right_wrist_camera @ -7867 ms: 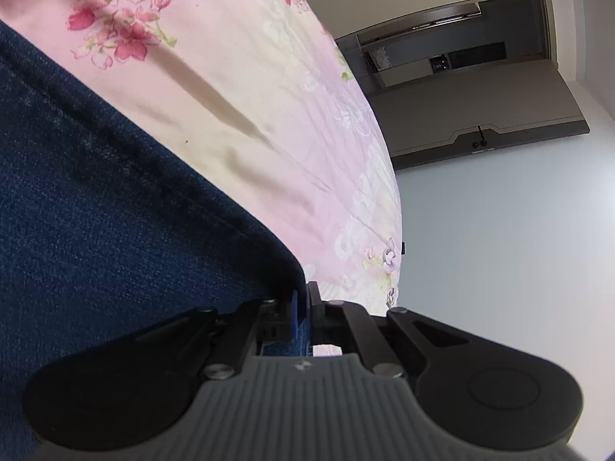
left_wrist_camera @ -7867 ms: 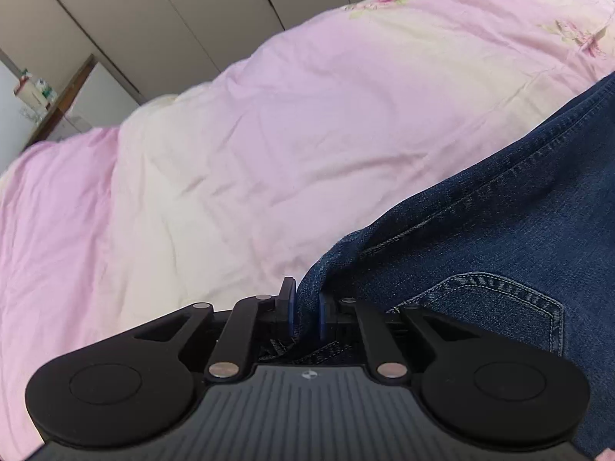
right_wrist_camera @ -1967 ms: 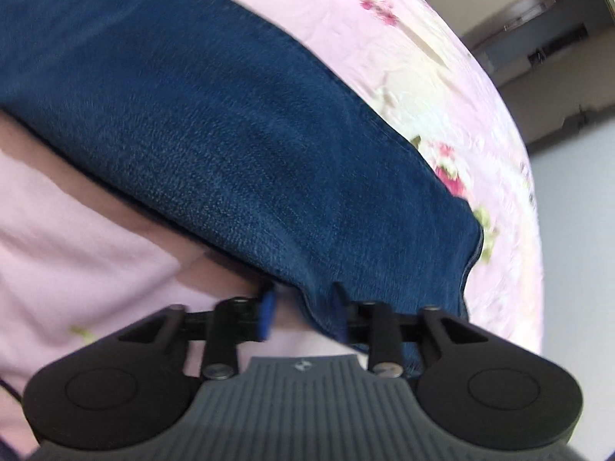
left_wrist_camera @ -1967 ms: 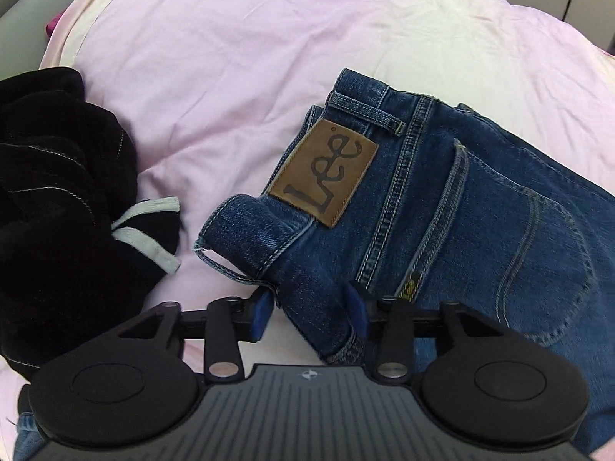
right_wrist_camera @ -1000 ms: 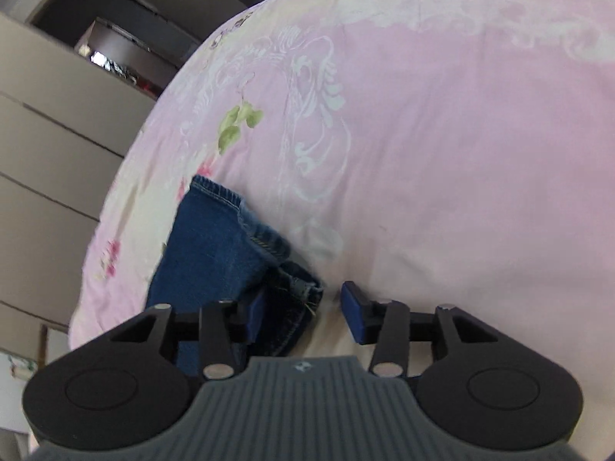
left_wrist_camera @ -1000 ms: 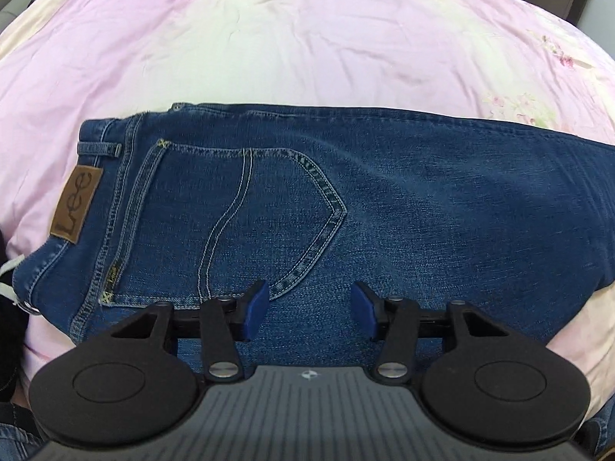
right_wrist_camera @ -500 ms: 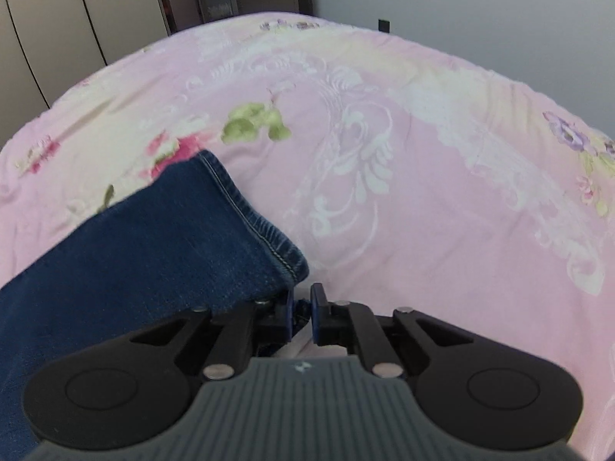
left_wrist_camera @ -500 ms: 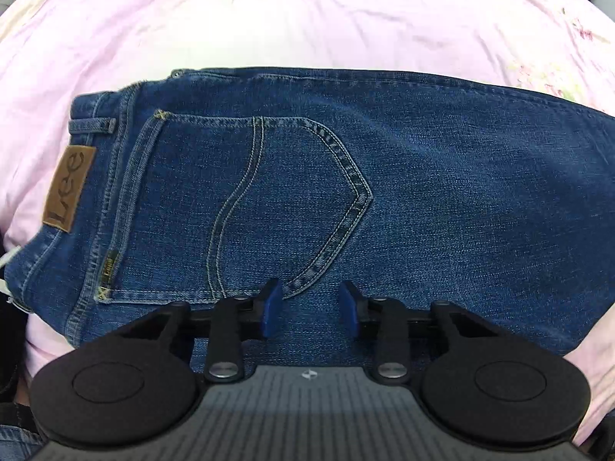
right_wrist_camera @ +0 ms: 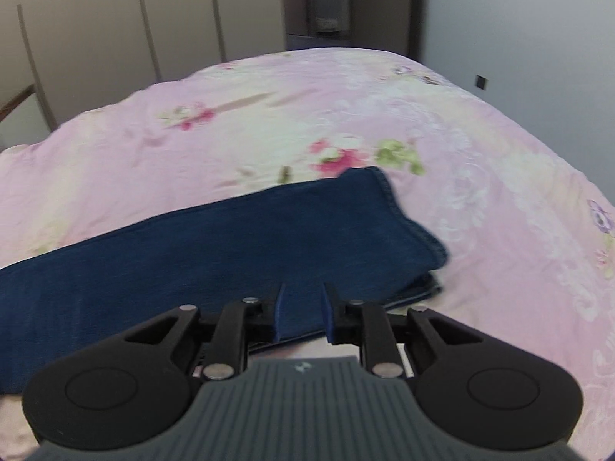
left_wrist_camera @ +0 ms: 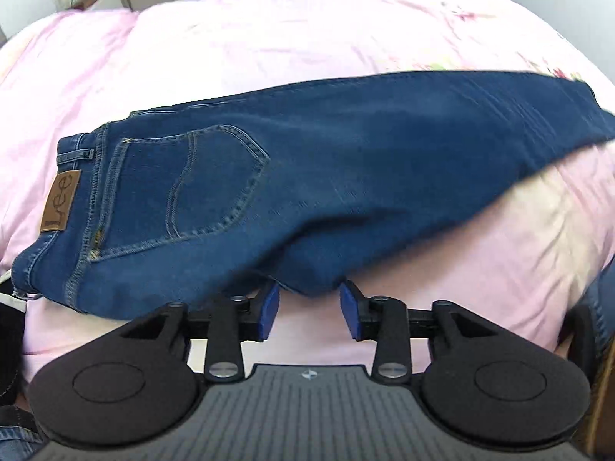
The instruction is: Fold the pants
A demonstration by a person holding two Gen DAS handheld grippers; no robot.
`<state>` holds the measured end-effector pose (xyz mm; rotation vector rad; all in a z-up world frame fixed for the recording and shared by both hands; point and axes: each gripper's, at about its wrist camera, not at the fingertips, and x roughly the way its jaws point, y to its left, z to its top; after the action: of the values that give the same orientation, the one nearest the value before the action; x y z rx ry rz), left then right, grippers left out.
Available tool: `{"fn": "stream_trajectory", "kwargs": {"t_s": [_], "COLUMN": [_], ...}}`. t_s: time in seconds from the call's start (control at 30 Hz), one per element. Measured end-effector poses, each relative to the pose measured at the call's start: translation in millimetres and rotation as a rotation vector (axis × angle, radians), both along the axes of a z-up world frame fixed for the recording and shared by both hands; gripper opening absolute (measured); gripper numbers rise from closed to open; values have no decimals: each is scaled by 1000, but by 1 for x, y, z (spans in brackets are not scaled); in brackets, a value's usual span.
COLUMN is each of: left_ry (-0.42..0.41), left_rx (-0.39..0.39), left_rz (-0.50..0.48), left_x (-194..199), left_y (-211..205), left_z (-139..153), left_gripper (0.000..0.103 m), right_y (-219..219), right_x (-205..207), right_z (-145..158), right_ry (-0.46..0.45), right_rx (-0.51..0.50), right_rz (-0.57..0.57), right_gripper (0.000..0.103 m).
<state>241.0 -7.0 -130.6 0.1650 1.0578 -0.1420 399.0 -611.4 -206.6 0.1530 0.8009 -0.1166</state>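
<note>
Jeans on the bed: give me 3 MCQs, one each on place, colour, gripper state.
1. Where is the Lee patch in the left wrist view?
A. left end of the jeans
B. right end
C. under the pocket

2. What colour is the bedspread?
A. grey
B. pink with flowers
C. plain white

3. How does the left hand-held gripper stand?
A. shut on denim
B. shut on nothing
C. open, nothing between the pads

Key: 1 A, the Lee patch sits at the waistband on the left end of the jeans. 2 B, the bedspread is pink with printed flowers. 3 C, the left hand-held gripper has its blue pads apart, with bare sheet showing between them.
</note>
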Motion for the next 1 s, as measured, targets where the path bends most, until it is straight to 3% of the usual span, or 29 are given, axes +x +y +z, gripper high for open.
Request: {"fn": "stream_trajectory", "kwargs": {"t_s": [0.13,0.23,0.3,0.37,0.47,0.6,0.7,0.73,0.87,1.0], "left_ry": [-62,-108,-110,-120,-102,-64,0,27,88,152], "left_rx": [-23,2,-12,-57,-68,-50,-40,-34,-45,-89], "left_rz": [58,111,131,134,109,6,-45,-62,-104,-116], "left_x": [-1,3,6,2,-3,-5,1,2,4,9], "left_y": [-6,-13,-13,-8,0,4,3,2,2,10], "left_z": [-25,-39,-40,-30,-12,8,9,6,-6,-36], "left_gripper": [54,53,24,17,14,13,13,13,12,12], "right_y": [85,151,193,235,296,375,427,443,483,490], "right_x": [-4,-11,-19,-30,-53,-84,-103,-105,-103,-102], "right_z": [15,16,11,5,-6,-21,-30,-32,-42,-54], "right_ry": [-33,-27,-7,29,56,47,-14,-46,-179,-213], "right_rx": [83,140,170,194,191,113,2,-54,-278,-397], "right_rz": [180,301,373,461,629,910,1088,1132,1217,1290], "right_gripper": [24,26,26,26,26,28,42,42,42,44]}}
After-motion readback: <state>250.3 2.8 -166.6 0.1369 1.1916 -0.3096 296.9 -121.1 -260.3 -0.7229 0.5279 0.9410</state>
